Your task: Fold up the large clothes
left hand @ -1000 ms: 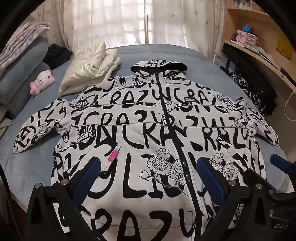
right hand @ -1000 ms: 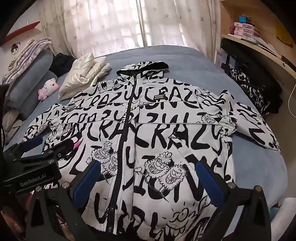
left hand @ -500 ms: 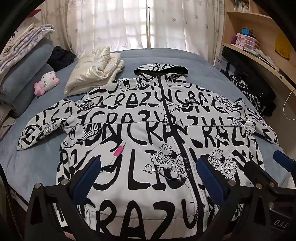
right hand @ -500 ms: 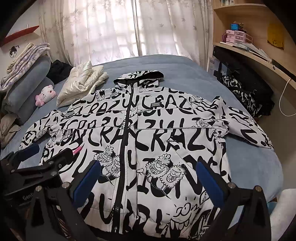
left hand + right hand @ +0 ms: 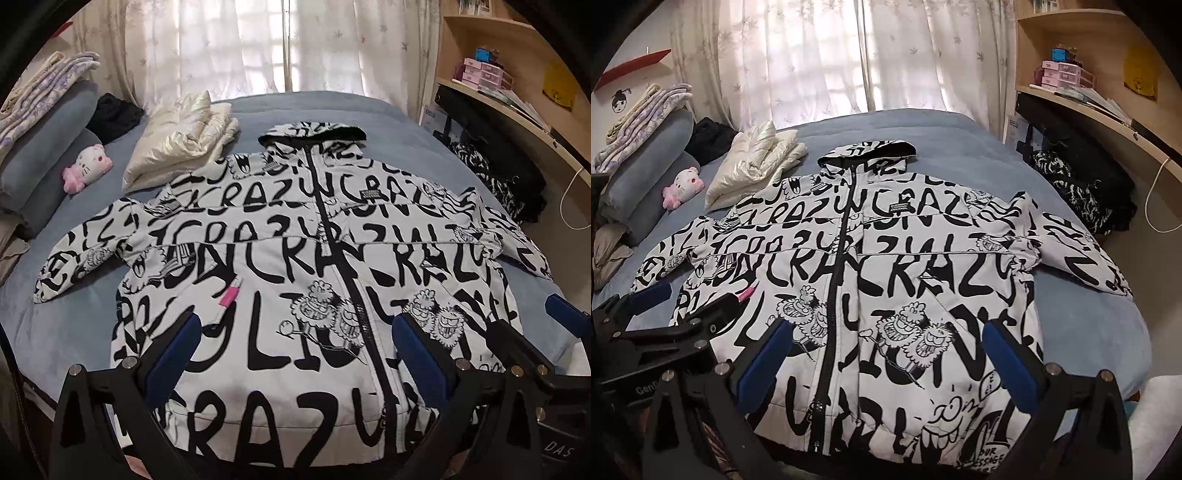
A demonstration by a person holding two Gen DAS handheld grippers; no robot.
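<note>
The black-and-white printed hooded jacket (image 5: 295, 266) lies zipped, front up and sleeves spread, flat on the blue bed (image 5: 388, 122). The left gripper (image 5: 291, 350) and right gripper (image 5: 886, 354) hover over its hem, both spread wide and grasping nothing

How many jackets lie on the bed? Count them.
2: the printed jacket spread flat in front, the cream jacket folded beyond it. The black bundle by the pillows may be another.
</note>
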